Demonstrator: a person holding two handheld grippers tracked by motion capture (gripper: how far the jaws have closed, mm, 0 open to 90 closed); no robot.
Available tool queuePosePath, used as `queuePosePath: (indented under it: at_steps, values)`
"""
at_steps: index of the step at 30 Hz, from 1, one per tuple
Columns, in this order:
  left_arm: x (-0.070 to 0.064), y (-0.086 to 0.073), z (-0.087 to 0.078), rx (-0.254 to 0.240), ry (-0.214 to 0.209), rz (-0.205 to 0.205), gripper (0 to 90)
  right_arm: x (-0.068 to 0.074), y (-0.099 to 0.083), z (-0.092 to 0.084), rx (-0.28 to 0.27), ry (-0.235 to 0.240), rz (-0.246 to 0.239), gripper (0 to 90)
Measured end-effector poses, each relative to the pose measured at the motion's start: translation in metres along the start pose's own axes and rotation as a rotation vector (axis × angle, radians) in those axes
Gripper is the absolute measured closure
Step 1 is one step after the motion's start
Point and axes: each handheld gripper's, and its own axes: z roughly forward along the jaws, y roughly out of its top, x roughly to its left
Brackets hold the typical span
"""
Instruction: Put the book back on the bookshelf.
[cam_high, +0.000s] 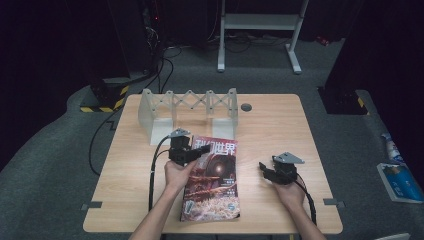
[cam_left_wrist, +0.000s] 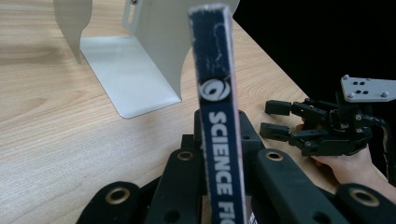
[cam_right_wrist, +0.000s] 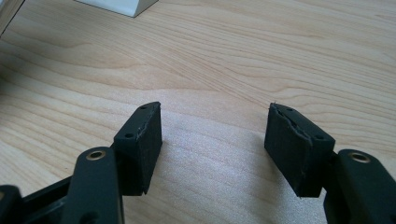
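The left gripper (cam_high: 199, 151) was clamped on the spine edge of a glossy science-fiction magazine with a reddish cover and dark blue spine (cam_high: 212, 175), whose near end lay on the pale wooden table (cam_high: 270, 125) while the gripped end stood a little raised; in the left gripper view that spine (cam_left_wrist: 219, 135) rose upright between the black jaws. The right gripper (cam_high: 266, 169) rested on bare wood to the magazine's right, well apart from it, jaws spread wide with nothing between them (its pads (cam_right_wrist: 144, 140) framed only tabletop). Behind the magazine stood a grey metal expanding book rack with scissor-link top (cam_high: 187, 112), its slots empty. The step in hand looked like lifting the magazine for shelving. The next move would probably call for tipping it fully upright and steering it into a slot, with the free gripper steadying the loose pages.
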Motion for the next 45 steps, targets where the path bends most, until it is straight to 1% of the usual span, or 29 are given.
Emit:
queuePosePath:
  at_steps: [2,3,5,7,12,13,14,18,19,21,24,25,26,27,30,35,36,42,45]
  values:
    - [-0.001,0.002,-0.002,-0.006,0.001,0.003,84.1,0.000,0.000,0.000,0.000,0.000,0.003,36.8]
    - [-0.001,0.002,-0.002,-0.006,0.001,0.003,84.1,0.000,0.000,0.000,-0.002,0.000,-0.003,36.8]
    - [-0.001,0.004,-0.004,-0.008,0.004,0.010,84.1,0.000,0.000,0.000,-0.003,0.001,-0.004,36.8]
    - [-0.003,0.008,-0.009,-0.010,0.011,0.030,84.1,0.000,0.000,0.001,-0.003,0.001,-0.003,36.8]
    - [-0.005,0.014,-0.015,-0.024,0.021,0.043,84.1,0.000,0.000,0.001,-0.004,0.001,-0.004,36.8]
    - [-0.006,0.017,-0.017,-0.026,0.027,0.057,84.1,0.000,0.000,0.001,-0.004,0.001,-0.004,36.8]
    - [-0.007,0.018,-0.018,-0.030,0.028,0.057,84.1,0.000,0.000,0.001,-0.004,0.001,-0.004,36.8]
    - [-0.010,0.025,-0.024,-0.035,0.050,0.091,84.0,0.001,0.000,0.001,-0.002,0.003,-0.001,36.8]
    - [-0.010,0.025,-0.024,-0.035,0.050,0.091,84.0,0.001,0.000,0.001,-0.002,0.003,-0.001,36.8]
    - [-0.012,0.027,-0.026,-0.040,0.058,0.110,84.0,0.001,0.000,0.001,-0.004,0.004,-0.007,36.8]
    - [-0.012,0.029,-0.027,-0.049,0.056,0.110,84.0,0.001,0.000,0.001,-0.004,0.003,-0.007,36.8]
    - [-0.011,0.030,-0.028,-0.050,0.062,0.120,84.0,0.001,0.000,0.001,-0.004,0.003,-0.006,36.8]
    - [-0.011,0.030,-0.028,-0.050,0.062,0.120,84.0,0.001,0.000,0.001,-0.004,0.003,-0.006,36.8]
    - [-0.011,0.030,-0.030,-0.054,0.059,0.109,84.0,0.001,0.000,0.001,-0.004,0.003,-0.005,36.9]
    - [-0.011,0.032,-0.031,-0.058,0.058,0.104,84.0,0.001,0.000,0.001,-0.004,0.003,-0.005,36.8]
    - [-0.018,0.041,-0.036,-0.064,0.074,0.134,84.0,0.001,0.000,0.001,-0.004,0.003,-0.006,36.8]
    - [-0.020,0.044,-0.038,-0.067,0.081,0.149,84.0,0.001,0.000,0.001,-0.003,0.004,-0.006,36.9]
    - [-0.022,0.052,-0.042,-0.070,0.088,0.163,84.0,0.001,0.000,0.001,-0.005,0.006,-0.010,36.8]
    - [-0.023,0.056,-0.046,-0.083,0.095,0.172,84.0,0.001,0.000,0.001,-0.005,0.006,-0.011,36.8]
